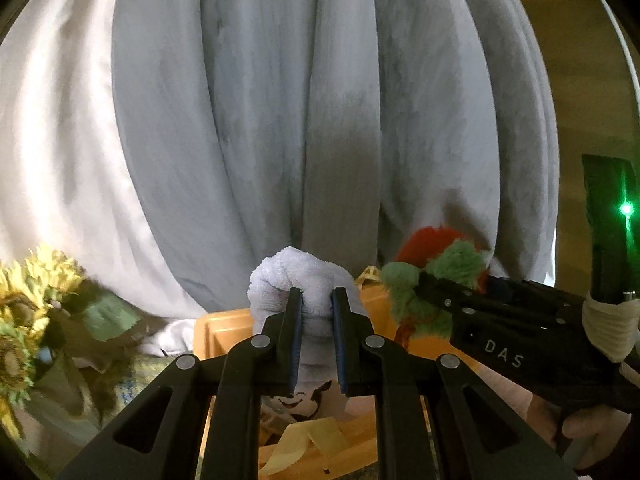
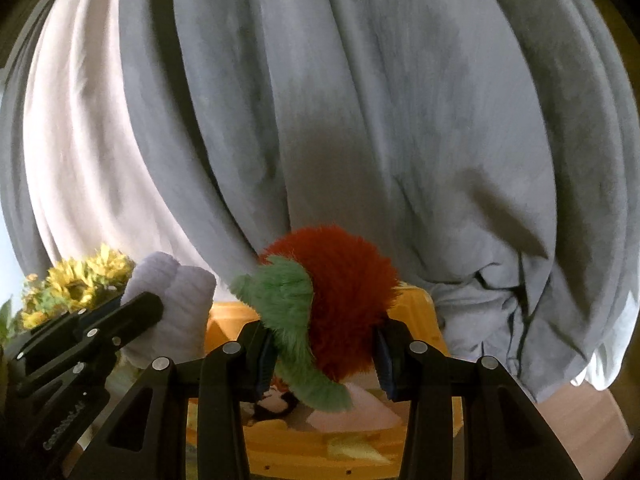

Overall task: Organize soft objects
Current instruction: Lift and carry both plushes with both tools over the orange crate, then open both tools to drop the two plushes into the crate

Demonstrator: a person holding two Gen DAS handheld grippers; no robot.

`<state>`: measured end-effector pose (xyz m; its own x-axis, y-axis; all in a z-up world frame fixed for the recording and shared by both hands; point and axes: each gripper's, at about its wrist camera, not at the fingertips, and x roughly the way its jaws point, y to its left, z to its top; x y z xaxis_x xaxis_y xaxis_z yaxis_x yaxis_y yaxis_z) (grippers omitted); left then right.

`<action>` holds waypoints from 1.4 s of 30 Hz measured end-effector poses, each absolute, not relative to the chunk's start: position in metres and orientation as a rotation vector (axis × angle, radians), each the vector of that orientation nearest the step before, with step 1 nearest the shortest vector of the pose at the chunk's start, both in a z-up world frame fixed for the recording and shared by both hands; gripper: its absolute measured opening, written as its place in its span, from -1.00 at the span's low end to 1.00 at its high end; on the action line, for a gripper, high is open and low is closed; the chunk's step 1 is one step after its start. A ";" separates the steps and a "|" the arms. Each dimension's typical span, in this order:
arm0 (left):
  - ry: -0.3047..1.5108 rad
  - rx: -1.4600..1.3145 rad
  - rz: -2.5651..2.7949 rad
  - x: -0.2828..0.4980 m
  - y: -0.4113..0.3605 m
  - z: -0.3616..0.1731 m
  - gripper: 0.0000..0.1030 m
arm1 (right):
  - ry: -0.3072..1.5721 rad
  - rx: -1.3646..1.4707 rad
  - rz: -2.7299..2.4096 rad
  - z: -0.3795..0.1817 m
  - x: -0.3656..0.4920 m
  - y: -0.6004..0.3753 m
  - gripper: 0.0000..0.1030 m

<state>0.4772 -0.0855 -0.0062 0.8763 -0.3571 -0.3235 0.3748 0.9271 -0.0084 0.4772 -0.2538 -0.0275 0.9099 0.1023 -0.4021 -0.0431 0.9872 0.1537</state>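
You had your left gripper point(image 1: 316, 312) pinching the lilac cloth point(image 1: 298, 280) and your right gripper point(image 2: 324, 354) clamping the red-green plush point(image 2: 340, 304) above the yellow bin point(image 2: 232, 320); neither, seemingly, was dropped in yet.

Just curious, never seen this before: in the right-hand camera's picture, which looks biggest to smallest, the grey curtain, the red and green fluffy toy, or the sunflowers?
1. grey curtain, filling most of the view.
2. red and green fluffy toy; held close to the camera, so perhaps flattered.
3. sunflowers.
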 end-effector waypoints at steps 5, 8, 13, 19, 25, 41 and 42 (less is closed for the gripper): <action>0.382 0.075 -0.375 0.500 -0.090 -0.027 -0.70 | 0.477 0.128 0.069 -0.047 0.500 -0.256 -0.19; 0.414 0.088 -0.375 0.511 -0.093 -0.037 -0.69 | 0.512 0.114 0.065 -0.058 0.513 -0.255 -0.19; 0.461 0.104 -0.372 0.525 -0.096 -0.051 -0.58 | 0.560 0.118 0.053 -0.072 0.526 -0.257 -0.16; 0.468 0.115 -0.363 0.528 -0.097 -0.055 -0.23 | 0.589 0.127 0.034 -0.078 0.535 -0.259 0.19; 0.436 0.120 -0.321 0.514 -0.090 -0.048 -0.09 | 0.576 0.127 0.014 -0.075 0.526 -0.258 0.22; 0.352 0.076 -0.268 0.460 -0.058 -0.004 0.25 | 0.494 0.141 -0.017 -0.033 0.471 -0.241 0.48; 0.351 0.072 -0.266 0.456 -0.055 -0.002 0.26 | 0.491 0.139 -0.019 -0.031 0.468 -0.239 0.51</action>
